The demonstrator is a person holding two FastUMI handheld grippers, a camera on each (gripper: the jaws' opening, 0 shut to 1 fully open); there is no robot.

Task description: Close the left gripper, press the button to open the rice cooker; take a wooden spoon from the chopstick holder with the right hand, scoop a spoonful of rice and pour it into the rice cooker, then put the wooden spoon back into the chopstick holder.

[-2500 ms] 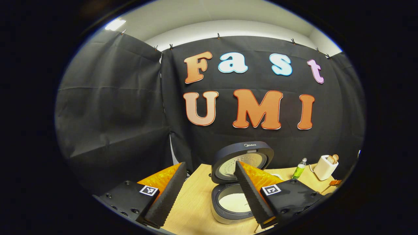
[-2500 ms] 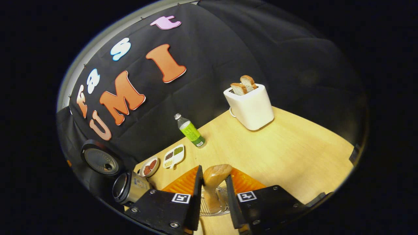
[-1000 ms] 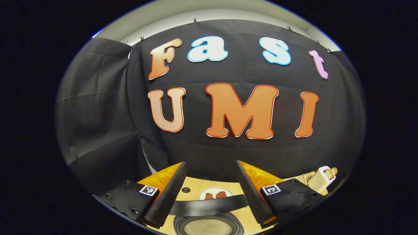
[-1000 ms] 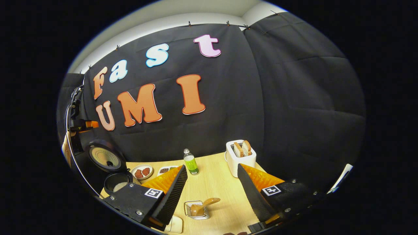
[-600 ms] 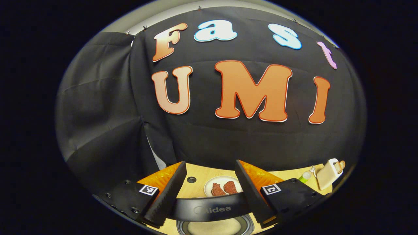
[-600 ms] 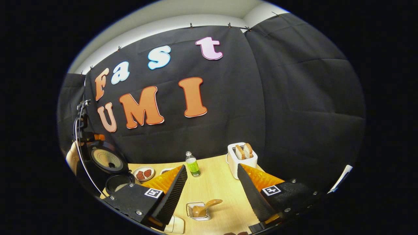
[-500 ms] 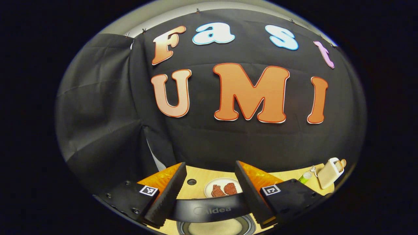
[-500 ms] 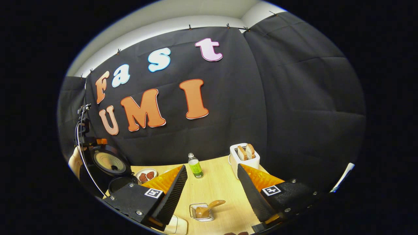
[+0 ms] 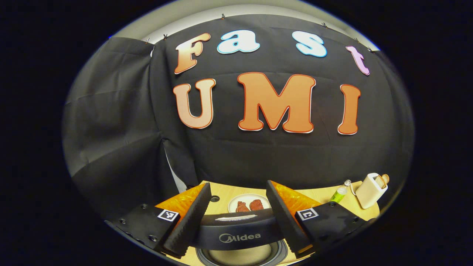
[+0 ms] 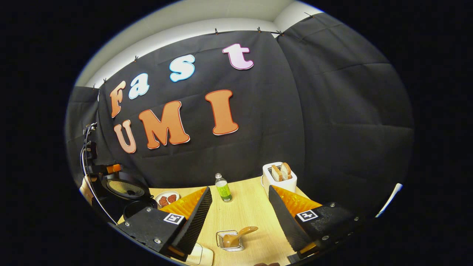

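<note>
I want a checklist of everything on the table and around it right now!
Surface: wooden table.
Job's things: spoon in its holder; cooker lid tipping down over the pot.
Clutter: toaster with bread, green bottle, plate with red pieces.
Grippers: left gripper open, astride the lid; right gripper open above the spoon.
Cables: thin cable by the cooker.
Surroundings: black cloth wall.
</note>
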